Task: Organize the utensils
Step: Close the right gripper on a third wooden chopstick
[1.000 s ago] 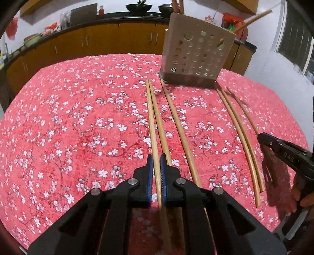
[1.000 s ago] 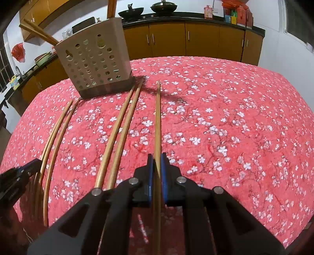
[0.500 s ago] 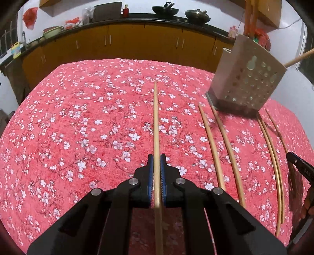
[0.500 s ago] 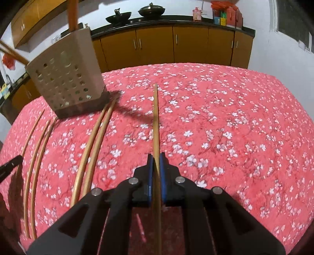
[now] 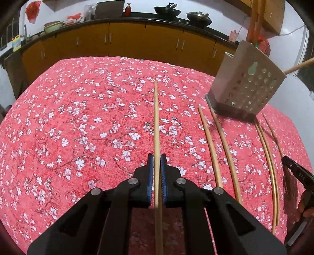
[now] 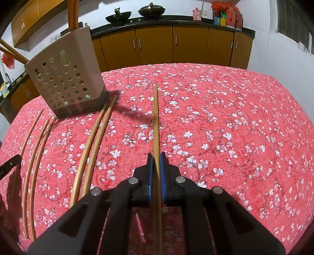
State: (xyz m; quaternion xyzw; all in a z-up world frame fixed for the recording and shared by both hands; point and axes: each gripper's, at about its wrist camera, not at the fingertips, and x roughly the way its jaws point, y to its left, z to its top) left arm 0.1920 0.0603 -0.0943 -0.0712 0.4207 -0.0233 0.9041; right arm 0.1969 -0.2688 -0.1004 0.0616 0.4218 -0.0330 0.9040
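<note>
Each gripper is clamped on one chopstick above a table draped in a red cloth [image 5: 82, 121] printed with white blossoms. The left gripper [image 5: 157, 162] has its blue-padded fingers [image 5: 150, 168] pressed against a pale, straight bamboo chopstick [image 5: 156, 125] that runs forward between them, its tip pointing toward the far edge of the table. The right gripper [image 6: 157, 162] holds a darker, tan chopstick [image 6: 156, 121] the same way. Five more chopsticks lie loose on the cloth between the two grippers: a pair [image 6: 92, 149] of thicker sticks side by side, and three thinner ones [image 6: 35, 157] beyond them. A beige perforated utensil holder [image 6: 66, 82] stands on a dark base at the far ends of these loose sticks, with further chopsticks [image 6: 72, 13] projecting from its top. Orange-brown cabinets [image 6: 172, 47] line the wall behind.
</note>
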